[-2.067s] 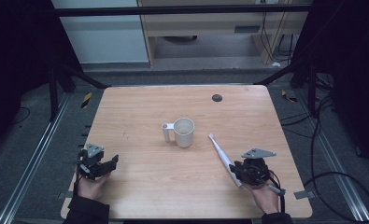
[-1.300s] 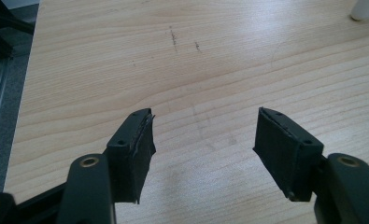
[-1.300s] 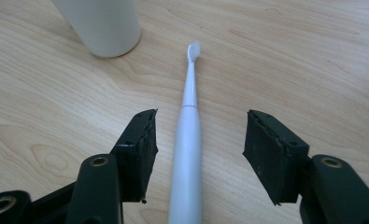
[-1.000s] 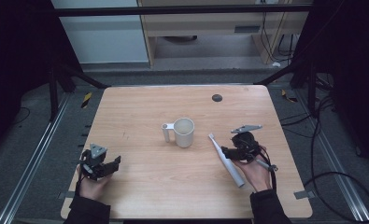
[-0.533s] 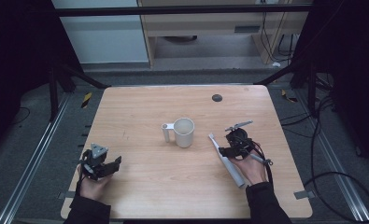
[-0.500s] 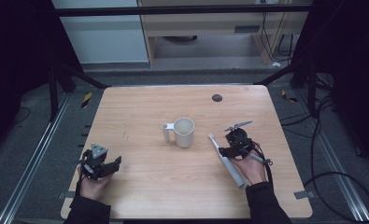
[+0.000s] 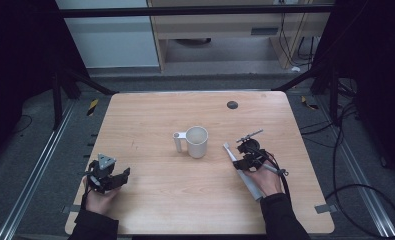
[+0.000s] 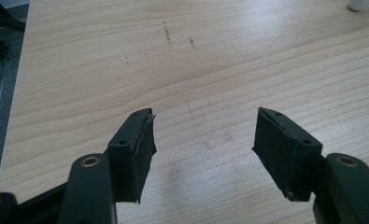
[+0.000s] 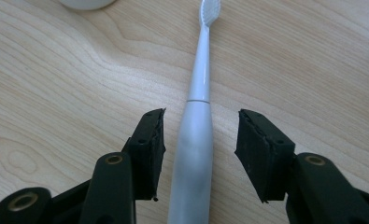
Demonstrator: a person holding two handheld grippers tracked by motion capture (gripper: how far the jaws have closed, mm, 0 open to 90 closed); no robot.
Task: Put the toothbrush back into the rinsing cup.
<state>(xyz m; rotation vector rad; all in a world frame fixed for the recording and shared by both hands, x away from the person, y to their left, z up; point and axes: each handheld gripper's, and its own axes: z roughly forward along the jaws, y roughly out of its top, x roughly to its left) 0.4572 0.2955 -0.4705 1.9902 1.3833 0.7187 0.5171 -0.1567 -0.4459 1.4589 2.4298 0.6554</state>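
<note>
White and slim, the electric toothbrush [image 9: 195,140] lies flat on the pale wooden tabletop [image 7: 150,125], bristle head pointing toward the far side and its thicker handle toward the person. In the high view the toothbrush [image 7: 245,172] sits on the right half of the tabletop, just beside a white mug [image 7: 196,141] whose handle sticks out to the left. The right gripper [image 7: 248,159] is down over the brush's handle. In the right gripper view the handle runs straight up between the two black jaws, which have just been closing; a gap of bare wood shows on each side of the handle, so the pads do not press on it yet and the right gripper [image 9: 200,154] counts as open around it.

Well apart, near the tabletop's left front corner, the left gripper [image 7: 109,176] rests in the person's hand. In the left gripper view its jaws stand wide, with only wood grain between them; the left gripper [image 8: 203,149] holds nothing.

A small dark disc [image 7: 232,104] lies near the far edge.
</note>
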